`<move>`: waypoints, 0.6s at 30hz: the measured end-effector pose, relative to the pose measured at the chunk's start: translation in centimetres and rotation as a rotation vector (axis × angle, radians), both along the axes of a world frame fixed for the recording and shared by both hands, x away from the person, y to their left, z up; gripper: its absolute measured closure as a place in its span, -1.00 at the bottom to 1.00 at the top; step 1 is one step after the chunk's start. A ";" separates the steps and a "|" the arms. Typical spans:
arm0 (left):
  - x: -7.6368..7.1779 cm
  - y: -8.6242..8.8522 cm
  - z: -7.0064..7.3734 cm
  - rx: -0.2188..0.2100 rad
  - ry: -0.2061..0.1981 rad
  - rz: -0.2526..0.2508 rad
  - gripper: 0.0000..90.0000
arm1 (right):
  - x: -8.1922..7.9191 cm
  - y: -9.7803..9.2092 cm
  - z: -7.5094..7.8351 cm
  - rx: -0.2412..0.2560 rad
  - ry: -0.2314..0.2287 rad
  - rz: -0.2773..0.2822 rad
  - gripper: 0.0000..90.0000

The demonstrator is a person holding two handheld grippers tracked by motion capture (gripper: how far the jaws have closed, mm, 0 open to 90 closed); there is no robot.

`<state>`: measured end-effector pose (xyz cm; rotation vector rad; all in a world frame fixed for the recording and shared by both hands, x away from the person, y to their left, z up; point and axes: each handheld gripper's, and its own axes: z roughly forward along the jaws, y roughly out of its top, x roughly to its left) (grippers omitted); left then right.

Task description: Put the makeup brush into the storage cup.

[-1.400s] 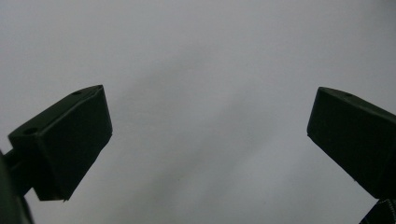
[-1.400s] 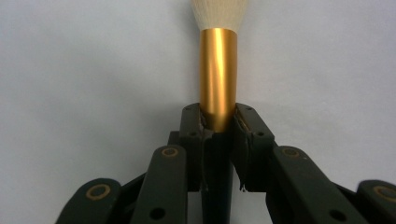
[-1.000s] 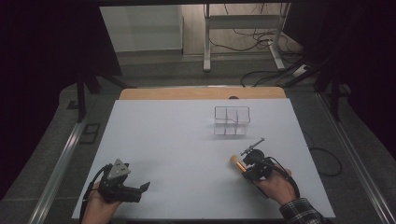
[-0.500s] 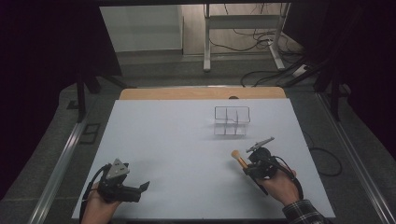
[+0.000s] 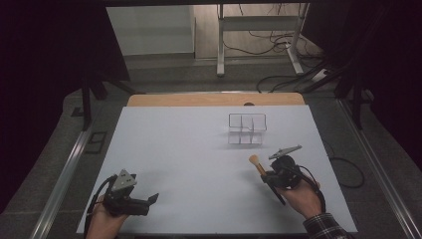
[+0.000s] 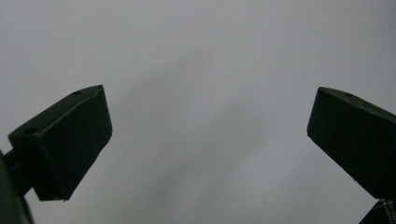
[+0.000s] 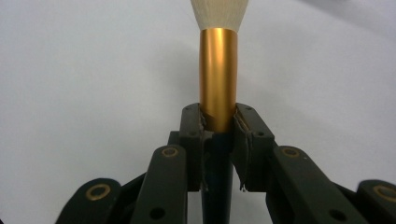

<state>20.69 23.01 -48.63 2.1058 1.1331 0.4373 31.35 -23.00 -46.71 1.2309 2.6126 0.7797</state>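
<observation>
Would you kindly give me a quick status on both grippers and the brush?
Right gripper shut on gold-ferruled makeup brush, pale bristles forward. Left gripper open, holding nothing, over white table. Clear compartmented organizer ahead, path unobstructed.

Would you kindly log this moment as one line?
right gripper: shut on brush | left gripper: open, idle | organizer: beyond brush

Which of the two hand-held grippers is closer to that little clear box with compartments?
The right gripper, holding a brush, sits just below the clear box. The left gripper is far off at the table's near-left corner.
</observation>
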 end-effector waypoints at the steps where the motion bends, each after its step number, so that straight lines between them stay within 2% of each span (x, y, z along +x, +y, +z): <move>1: 0.0 0.0 0.0 0.000 0.000 0.000 -0.98 | 0.0 0.0 0.0 0.000 0.000 0.000 0.65; 8: 0.0 0.2 0.0 -0.023 0.002 0.000 -0.98 | -0.1 -0.1 0.5 0.029 -0.039 -0.007 0.65; 18: 0.0 0.3 -0.1 -0.026 0.008 -0.001 -0.98 | -0.2 -0.7 1.2 0.075 -0.101 -0.014 0.65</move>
